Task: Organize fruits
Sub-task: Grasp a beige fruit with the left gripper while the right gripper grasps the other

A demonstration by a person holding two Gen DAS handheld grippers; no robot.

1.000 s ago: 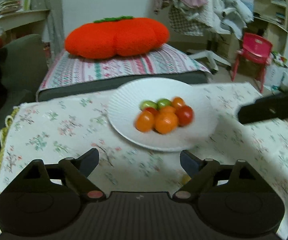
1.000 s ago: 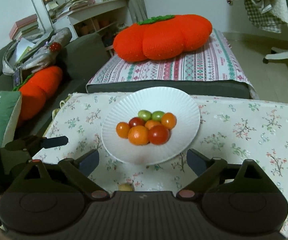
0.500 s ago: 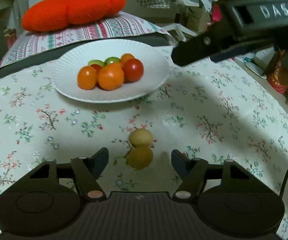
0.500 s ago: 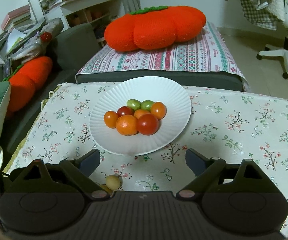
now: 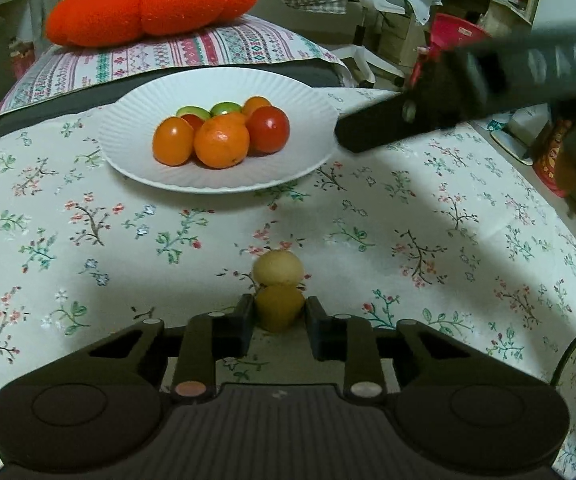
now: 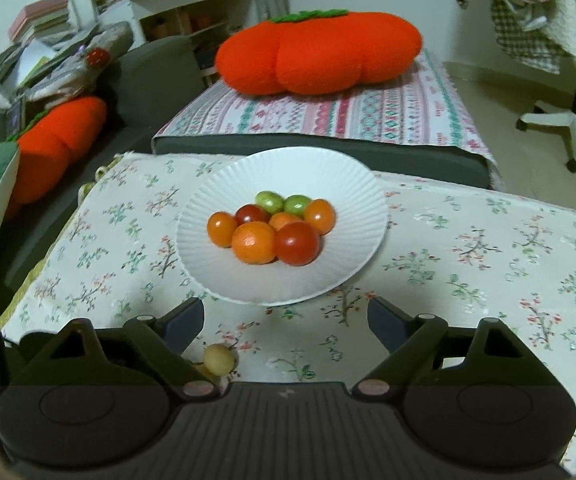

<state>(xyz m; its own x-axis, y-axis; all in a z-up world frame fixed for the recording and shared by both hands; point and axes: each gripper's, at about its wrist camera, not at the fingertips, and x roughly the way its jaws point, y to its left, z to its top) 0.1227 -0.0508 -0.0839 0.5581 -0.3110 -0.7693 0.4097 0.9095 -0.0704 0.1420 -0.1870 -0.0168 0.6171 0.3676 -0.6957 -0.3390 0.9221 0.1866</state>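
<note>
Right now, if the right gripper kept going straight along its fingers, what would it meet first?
Probably the floral tablecloth just short of the white plate, or the plate's near rim. The right gripper stands open and empty, aimed downward at the plate of tomatoes; depth is hard to judge.

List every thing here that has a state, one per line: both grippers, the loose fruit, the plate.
Left gripper: jaws just closed, shut on the nearer yellow fruit.
Nearer yellow fruit: gripped, on the tablecloth.
Farther yellow fruit: loose on the cloth, touching the gripped one.
Right gripper: jaws open, nothing between them, short of the plate.
Plate: upright, holding a cluster of small fruits.
</note>
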